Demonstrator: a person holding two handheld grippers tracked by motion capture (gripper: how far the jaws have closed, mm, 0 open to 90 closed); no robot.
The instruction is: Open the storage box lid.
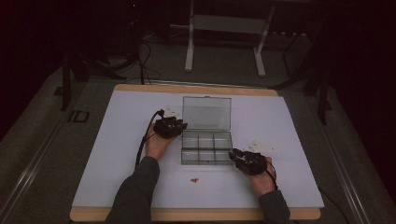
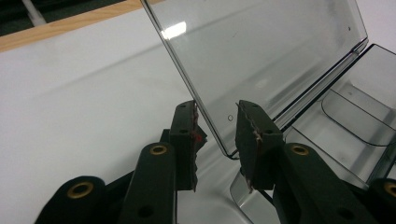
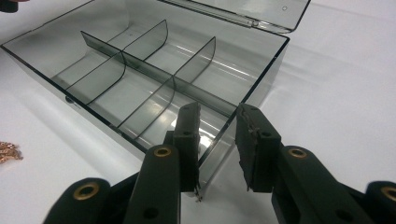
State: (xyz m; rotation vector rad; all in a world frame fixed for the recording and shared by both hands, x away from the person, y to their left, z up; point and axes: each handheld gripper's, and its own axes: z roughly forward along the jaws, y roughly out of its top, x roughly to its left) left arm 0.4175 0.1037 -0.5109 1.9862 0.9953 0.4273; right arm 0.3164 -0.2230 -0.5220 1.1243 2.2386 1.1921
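Observation:
A clear grey plastic compartment box lies on the white table top with its lid standing open at the far side. My left gripper is at the lid's left edge. In the left gripper view its jaws straddle the lid's lower corner with a gap showing. My right gripper is at the box's near right corner. In the right gripper view one jaw is inside the box and the other outside, gripper, with a gap beside the wall.
A small copper-coloured piece lies on the white sheet in front of the box, also copper piece. Pale scraps lie by each hand, scraps and scraps. The wooden table edge runs along the near side.

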